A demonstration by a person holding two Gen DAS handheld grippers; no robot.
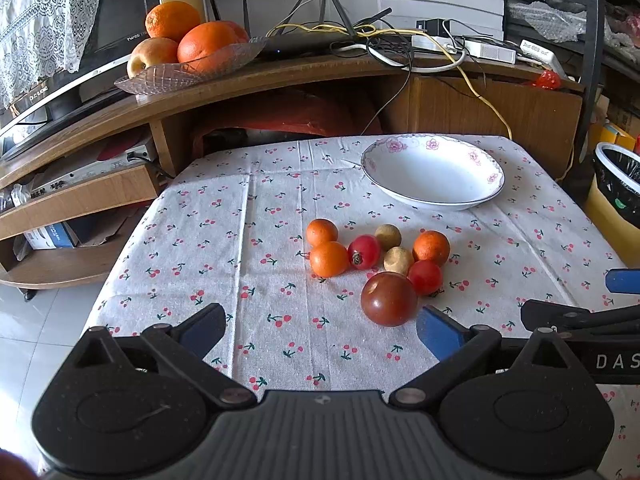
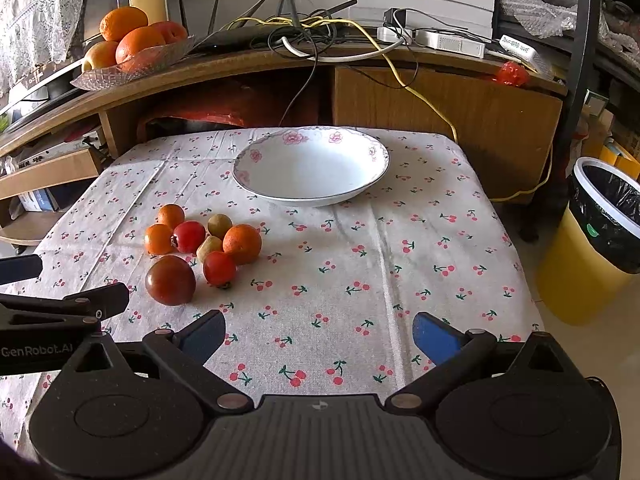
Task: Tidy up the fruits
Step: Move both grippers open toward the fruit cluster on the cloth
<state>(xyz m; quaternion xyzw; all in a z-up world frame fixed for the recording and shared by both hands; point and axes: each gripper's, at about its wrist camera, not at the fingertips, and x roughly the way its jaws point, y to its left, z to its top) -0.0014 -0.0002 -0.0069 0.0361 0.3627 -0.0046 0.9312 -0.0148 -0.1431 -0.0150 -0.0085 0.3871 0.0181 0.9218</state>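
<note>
Fruits huddle mid-table toward its left edge, white bowl waiting empty by the far edge, both grippers (left, right) wide and empty, presumably poised for picking.

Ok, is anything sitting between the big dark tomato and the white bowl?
Yes. The large dark red tomato is nearest the tongs, and the other small fruits, including a red cherry tomato and a beige round fruit, lie between it and the white floral bowl.
</note>
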